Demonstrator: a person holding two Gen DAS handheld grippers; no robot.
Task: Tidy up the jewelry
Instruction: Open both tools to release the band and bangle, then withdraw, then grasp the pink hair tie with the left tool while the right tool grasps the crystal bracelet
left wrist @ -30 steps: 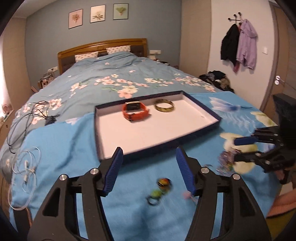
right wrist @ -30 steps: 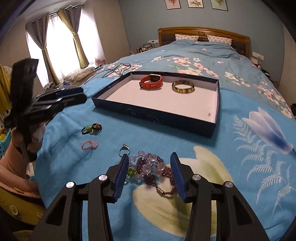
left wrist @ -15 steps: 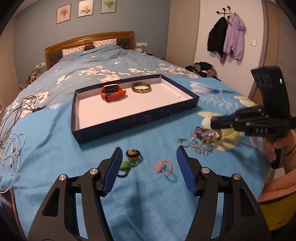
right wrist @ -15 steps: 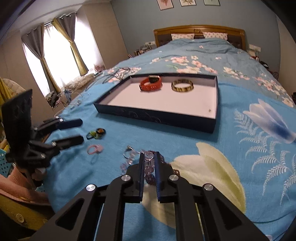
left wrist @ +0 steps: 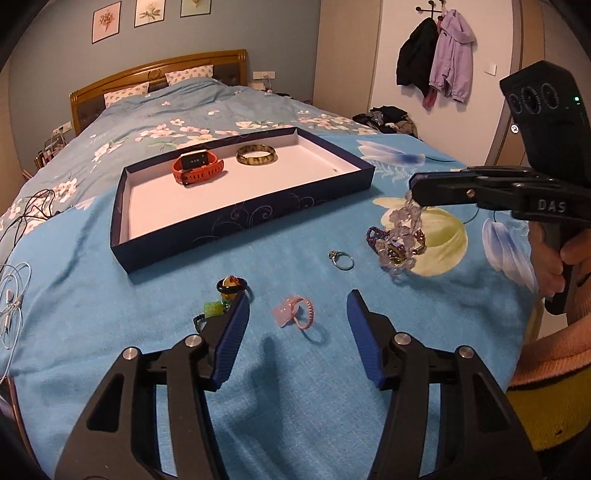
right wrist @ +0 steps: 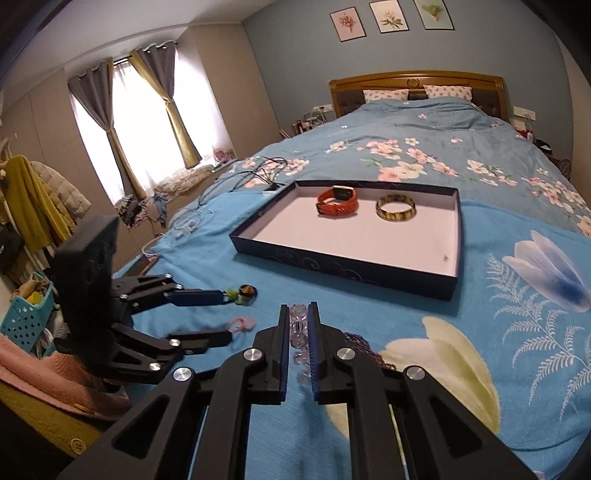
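Two coats hang on wall hooks; three framed prints above headboard; curtains drawn back.

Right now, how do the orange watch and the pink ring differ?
1. The orange watch lies inside the box; the pink ring lies on the blue bedspread outside it.
2. The watch looks clearly bigger, a broad strap with a dark face; the ring is a thin loop with a pale pink block on it.
3. The ring sits between the open left gripper's fingers; the watch is far from either gripper.

Neither is held.
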